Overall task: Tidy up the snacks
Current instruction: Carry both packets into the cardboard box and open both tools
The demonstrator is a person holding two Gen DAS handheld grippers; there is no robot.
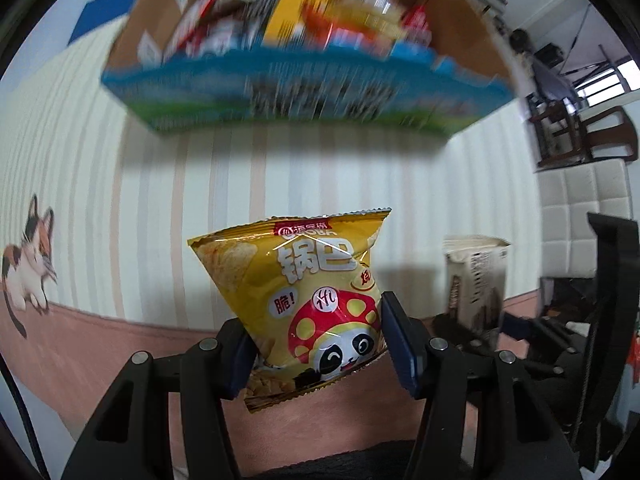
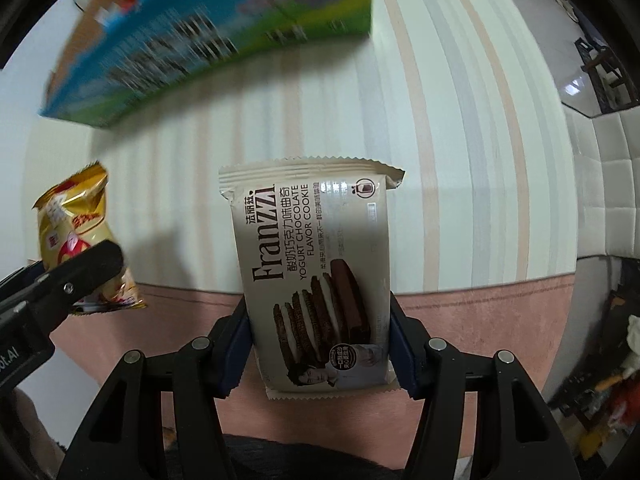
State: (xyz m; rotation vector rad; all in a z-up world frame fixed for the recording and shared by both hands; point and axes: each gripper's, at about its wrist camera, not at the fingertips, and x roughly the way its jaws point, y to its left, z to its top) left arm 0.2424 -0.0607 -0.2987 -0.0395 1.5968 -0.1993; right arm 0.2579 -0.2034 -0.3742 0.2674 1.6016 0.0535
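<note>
Left wrist view: the yellow crisp bag (image 1: 310,304) is being pinched at its lower half by the left claw (image 1: 316,344) above the striped table (image 1: 100,208), short of the snack box (image 1: 288,92) toward the far edge. The puffy bag could be squeezed out sideways.

Right wrist view: the cookie packet (image 2: 316,280) is being clamped by the right claw (image 2: 320,344), with the box (image 2: 208,36) beyond; its smooth wrapper could slide free.

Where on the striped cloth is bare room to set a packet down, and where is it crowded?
Free: the striped cloth between the box and the pink border. Crowded: inside the box, packed with snacks.
</note>
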